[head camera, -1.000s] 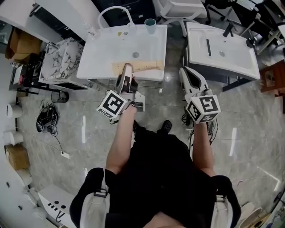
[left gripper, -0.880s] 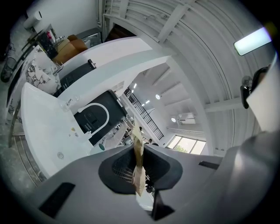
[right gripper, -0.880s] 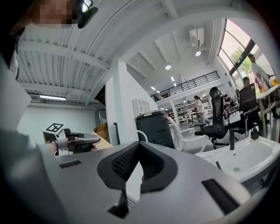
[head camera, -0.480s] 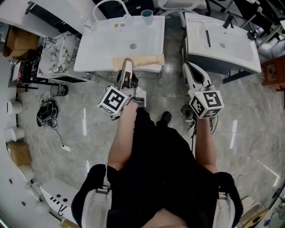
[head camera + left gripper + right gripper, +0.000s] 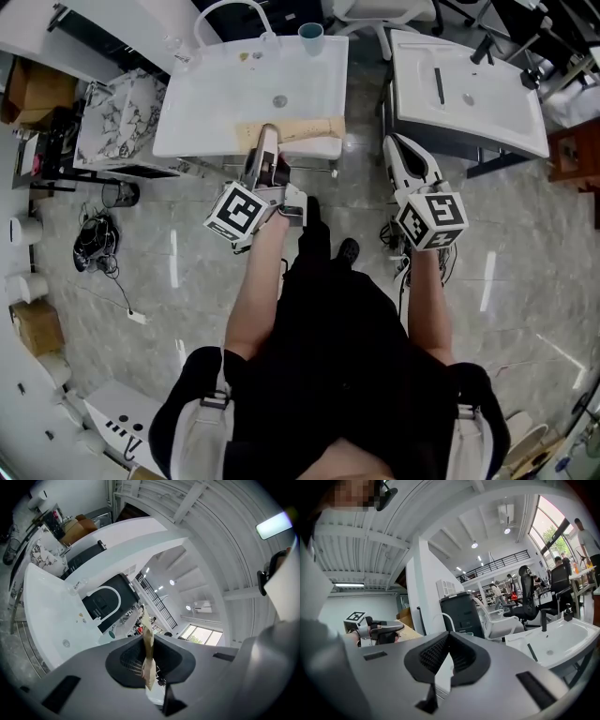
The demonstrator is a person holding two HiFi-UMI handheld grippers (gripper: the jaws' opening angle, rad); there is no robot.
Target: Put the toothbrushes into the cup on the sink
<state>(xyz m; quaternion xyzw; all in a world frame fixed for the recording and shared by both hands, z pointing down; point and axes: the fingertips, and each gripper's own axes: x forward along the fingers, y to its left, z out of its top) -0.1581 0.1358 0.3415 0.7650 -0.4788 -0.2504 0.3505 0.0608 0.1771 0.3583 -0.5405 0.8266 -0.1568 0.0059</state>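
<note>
well, our left gripper (image 5: 268,136) clamps one long tan flat pack (image 5: 302,129) over the front rim of one white ceramic sink (image 5: 211,103) — one teal plastic cup (image 5: 310,36) stands at its back edge. our right gripper (image 5: 394,142) is closed, empty.

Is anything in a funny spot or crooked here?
One thing stands out. The long flat tan cardboard pack pinched in the left claw lies crosswise along the front edge of the white sink, while the small teal cup stands at the sink's back rim. Nothing looks spilled or broken.
</note>
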